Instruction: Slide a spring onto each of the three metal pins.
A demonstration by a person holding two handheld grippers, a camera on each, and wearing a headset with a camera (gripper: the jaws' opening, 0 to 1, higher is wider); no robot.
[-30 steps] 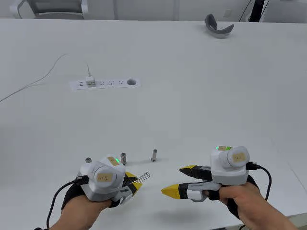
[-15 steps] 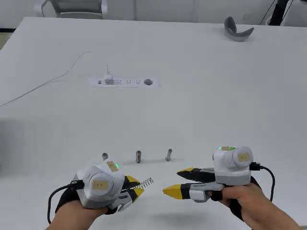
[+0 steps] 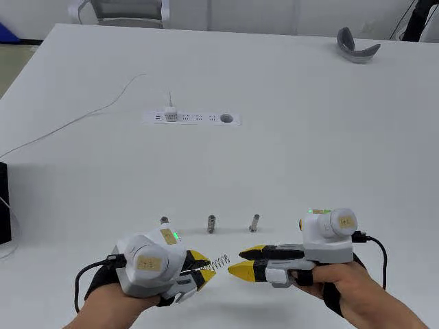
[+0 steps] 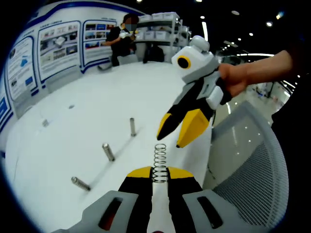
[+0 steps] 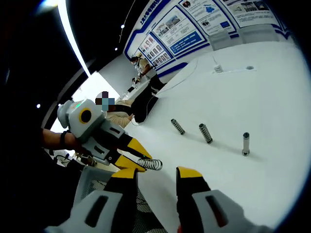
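My left gripper is shut on a small coil spring, which sticks out of its yellow tips toward the right. My right gripper is open, with its yellow tips just off the spring's free end. The left gripper view has the spring rising from the shut left gripper, with the right gripper spread just beyond it. Three short metal pins stand in a row on the white table beyond the grippers. In the right gripper view the left pin and middle pin wear springs, while the right pin is bare.
A white power strip with a plug and a trailing cable lies at mid-table. A grey curved object rests at the far right corner. A chair stands behind the table, and a dark item sits at the left edge.
My right gripper has moved left, so its open tips are now close to the spring's free end. The left gripper still holds the spring. The head camera has shifted.
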